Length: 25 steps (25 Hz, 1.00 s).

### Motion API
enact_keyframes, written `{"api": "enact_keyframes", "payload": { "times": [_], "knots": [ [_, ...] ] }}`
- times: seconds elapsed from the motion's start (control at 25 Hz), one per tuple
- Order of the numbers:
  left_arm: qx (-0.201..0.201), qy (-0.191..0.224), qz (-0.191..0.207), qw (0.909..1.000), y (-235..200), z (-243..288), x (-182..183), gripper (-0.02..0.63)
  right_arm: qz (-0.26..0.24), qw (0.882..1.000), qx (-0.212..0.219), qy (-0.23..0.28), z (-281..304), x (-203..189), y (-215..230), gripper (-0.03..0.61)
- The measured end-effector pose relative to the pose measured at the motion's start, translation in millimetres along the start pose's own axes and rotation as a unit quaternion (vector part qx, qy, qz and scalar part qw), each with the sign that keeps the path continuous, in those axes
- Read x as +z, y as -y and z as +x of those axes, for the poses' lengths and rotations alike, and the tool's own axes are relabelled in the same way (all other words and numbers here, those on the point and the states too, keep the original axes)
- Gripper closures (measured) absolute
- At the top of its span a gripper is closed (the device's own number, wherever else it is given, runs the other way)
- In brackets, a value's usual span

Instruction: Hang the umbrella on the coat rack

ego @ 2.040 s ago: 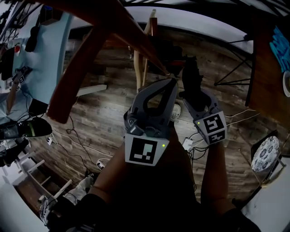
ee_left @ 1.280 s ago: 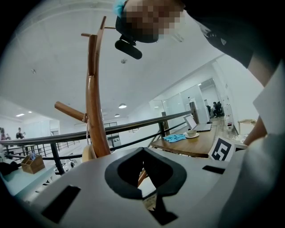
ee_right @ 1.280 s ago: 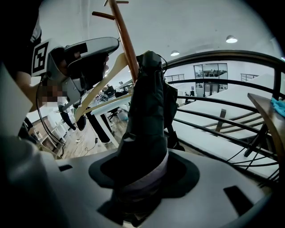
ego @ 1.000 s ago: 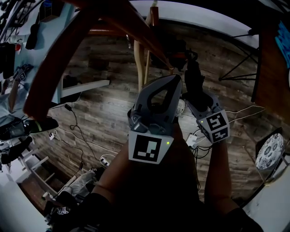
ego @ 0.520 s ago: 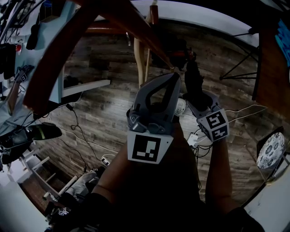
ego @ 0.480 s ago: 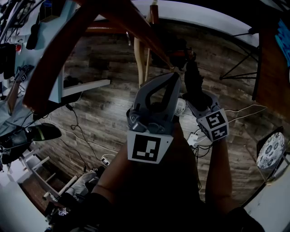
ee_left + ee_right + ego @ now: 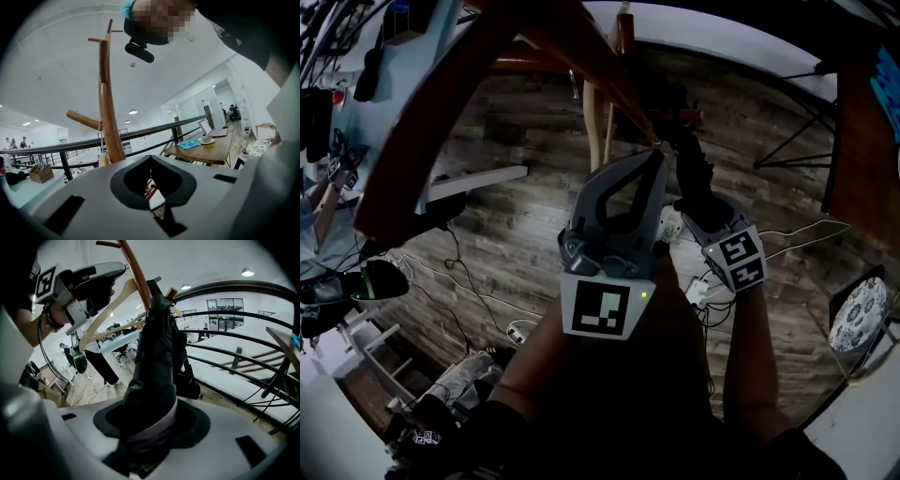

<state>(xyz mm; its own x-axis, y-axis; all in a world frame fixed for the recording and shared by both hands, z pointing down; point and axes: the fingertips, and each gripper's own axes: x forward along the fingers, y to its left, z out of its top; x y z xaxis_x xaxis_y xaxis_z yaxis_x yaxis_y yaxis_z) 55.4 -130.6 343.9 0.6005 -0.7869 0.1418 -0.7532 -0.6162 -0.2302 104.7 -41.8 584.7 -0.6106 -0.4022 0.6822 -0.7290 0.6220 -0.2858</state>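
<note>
The black folded umbrella [image 7: 691, 164] stands upright in my right gripper [image 7: 699, 195], which is shut on its lower part. Its top, with a reddish-brown end [image 7: 171, 292], lies close to the tip of a sloping wooden peg [image 7: 649, 133] of the coat rack [image 7: 572, 52]. In the right gripper view the umbrella [image 7: 157, 357] fills the middle above the right gripper [image 7: 151, 427]. My left gripper [image 7: 655, 159] is just left of the umbrella, its jaws shut with nothing seen between them. In the left gripper view, the rack's pole [image 7: 108, 112] rises beyond the left gripper [image 7: 151, 157].
A pale wooden hanger [image 7: 108, 309] hangs on the rack. Cables [image 7: 467, 281] trail over the plank floor. A patterned round seat [image 7: 853, 317] sits at the right, near a wooden table [image 7: 862, 122]. Black railings [image 7: 234, 357] run behind.
The umbrella's top has leaned a little left, closer to the peg's tip. Both grippers stay side by side, almost where they were.
</note>
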Motion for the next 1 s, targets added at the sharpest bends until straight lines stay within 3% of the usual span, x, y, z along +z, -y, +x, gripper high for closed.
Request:
{"api": "enact_keyframes", "payload": {
  "times": [1.0],
  "knots": [
    [0.022, -0.004, -0.003, 0.9997, -23, -19, -5, 0.603, -0.022, 0.999, 0.038, -0.007, 35, 15, -33, 0.337]
  ]
}}
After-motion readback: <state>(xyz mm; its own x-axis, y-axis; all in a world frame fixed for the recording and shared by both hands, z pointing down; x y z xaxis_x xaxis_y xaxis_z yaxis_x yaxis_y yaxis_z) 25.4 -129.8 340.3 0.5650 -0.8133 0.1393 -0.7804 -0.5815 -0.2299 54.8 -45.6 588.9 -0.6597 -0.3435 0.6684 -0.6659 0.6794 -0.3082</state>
